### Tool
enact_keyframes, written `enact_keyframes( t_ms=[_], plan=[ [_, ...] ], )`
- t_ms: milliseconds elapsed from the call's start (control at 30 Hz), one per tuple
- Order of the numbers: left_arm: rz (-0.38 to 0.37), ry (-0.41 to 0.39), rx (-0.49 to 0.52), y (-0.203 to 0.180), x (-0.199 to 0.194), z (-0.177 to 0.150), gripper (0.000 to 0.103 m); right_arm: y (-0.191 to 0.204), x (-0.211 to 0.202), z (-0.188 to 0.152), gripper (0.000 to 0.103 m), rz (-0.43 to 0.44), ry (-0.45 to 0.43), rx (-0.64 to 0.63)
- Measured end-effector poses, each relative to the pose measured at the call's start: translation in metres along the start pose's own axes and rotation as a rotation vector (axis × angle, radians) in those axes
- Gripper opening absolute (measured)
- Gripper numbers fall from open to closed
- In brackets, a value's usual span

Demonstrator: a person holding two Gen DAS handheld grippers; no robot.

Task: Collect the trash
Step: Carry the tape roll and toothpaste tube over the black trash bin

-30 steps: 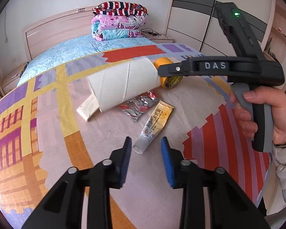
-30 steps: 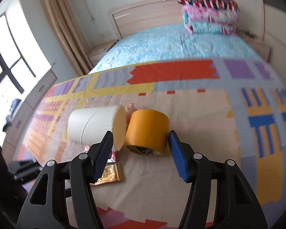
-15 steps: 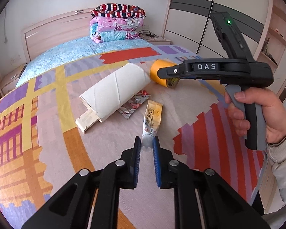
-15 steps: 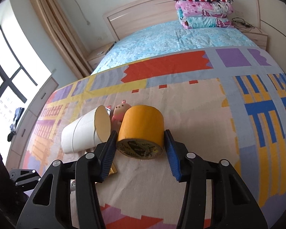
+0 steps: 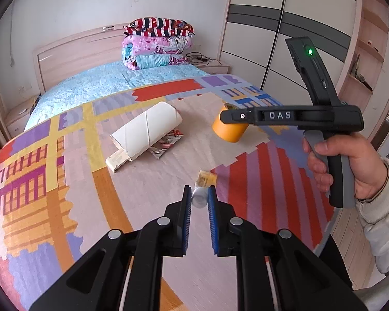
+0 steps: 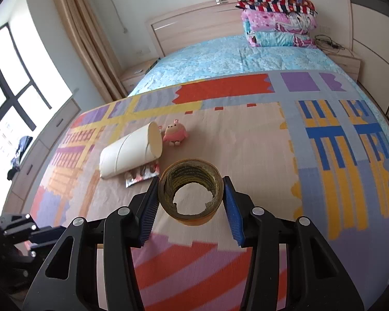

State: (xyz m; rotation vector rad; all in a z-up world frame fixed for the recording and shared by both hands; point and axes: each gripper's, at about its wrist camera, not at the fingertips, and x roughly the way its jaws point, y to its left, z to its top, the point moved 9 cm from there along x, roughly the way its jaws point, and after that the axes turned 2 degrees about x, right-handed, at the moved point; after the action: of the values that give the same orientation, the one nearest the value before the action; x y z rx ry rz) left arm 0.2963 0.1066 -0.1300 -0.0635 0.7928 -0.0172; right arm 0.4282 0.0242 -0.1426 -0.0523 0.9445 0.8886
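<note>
Above the patterned bedspread (image 5: 132, 233), the left gripper (image 5: 199, 200) has just closed its jaws on a small tube (image 5: 201, 197) (white cap end pinched), while the right gripper (image 6: 190, 199), jaws closing too, clamps an orange tape roll (image 6: 190, 194) clear of the cardboard tube (image 6: 129, 155).

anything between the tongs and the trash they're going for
No. Both already grip: the left tongs pinch the white cap of the yellow tube, the right tongs squeeze the orange tape roll. The cardboard tube and foil wrapper lie farther off.
</note>
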Motion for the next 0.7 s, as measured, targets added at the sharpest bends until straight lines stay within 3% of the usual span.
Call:
enact_keyframes(
  t_ms=[700],
  plan=[
    [0.014,-0.068,0.038,-0.035,-0.067,-0.006,0.012,0.027,-0.069,-0.041,0.047,0.048,-0.046,-0.065]
  ],
)
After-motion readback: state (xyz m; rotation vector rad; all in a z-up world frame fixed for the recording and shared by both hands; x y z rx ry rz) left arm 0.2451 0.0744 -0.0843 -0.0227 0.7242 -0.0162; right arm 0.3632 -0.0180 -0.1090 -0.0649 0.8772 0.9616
